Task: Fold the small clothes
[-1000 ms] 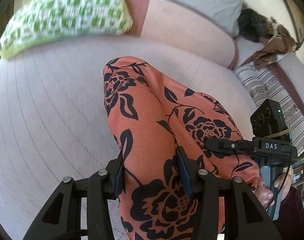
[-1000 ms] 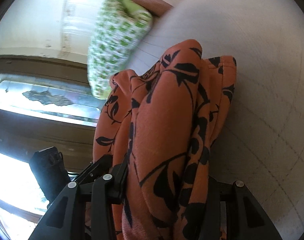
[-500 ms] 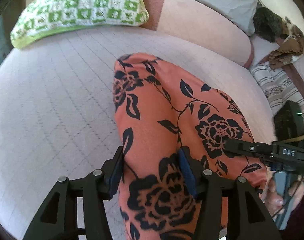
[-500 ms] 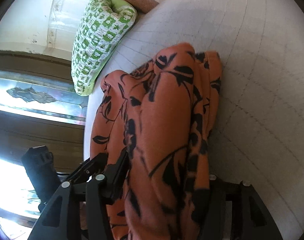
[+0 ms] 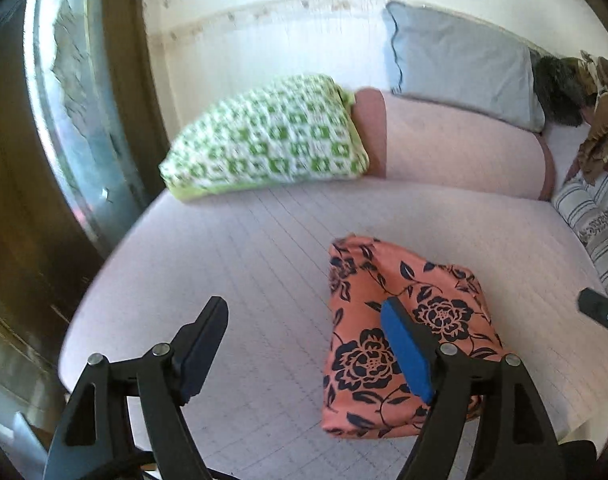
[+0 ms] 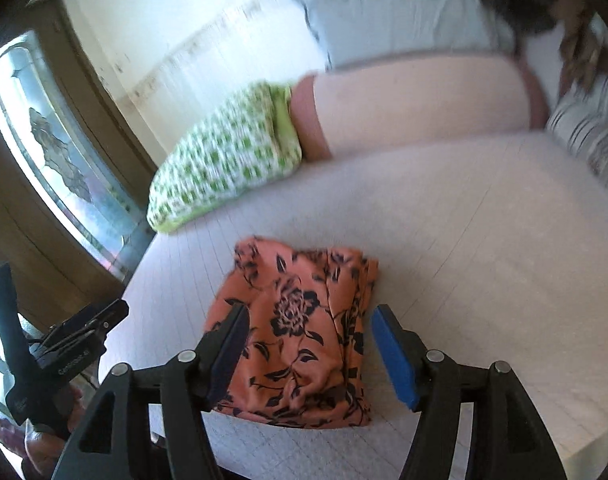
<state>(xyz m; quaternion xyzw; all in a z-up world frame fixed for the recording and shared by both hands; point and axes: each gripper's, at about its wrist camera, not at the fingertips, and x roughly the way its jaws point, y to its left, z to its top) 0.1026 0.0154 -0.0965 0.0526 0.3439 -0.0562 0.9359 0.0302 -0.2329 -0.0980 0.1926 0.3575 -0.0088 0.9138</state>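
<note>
An orange garment with a black flower print (image 5: 399, 332) lies folded into a small bundle on the pale pink bed (image 5: 264, 264); it also shows in the right wrist view (image 6: 300, 340). My left gripper (image 5: 304, 320) is open and empty, held above the bed just left of the bundle. My right gripper (image 6: 307, 328) is open and empty, held above the near part of the bundle. Neither gripper touches the cloth. The left gripper's body shows at the left edge of the right wrist view (image 6: 64, 344).
A green-and-white checked pillow (image 5: 268, 144) lies at the back left of the bed beside a pink bolster (image 5: 455, 148). A grey-blue pillow (image 5: 459, 64) leans on the wall. A striped cushion (image 5: 595, 216) is at the right. A wooden door with glass (image 5: 72, 92) stands left.
Both grippers opened and let go of the orange garment, then pulled back and up. The garment now lies folded on the bed.
</note>
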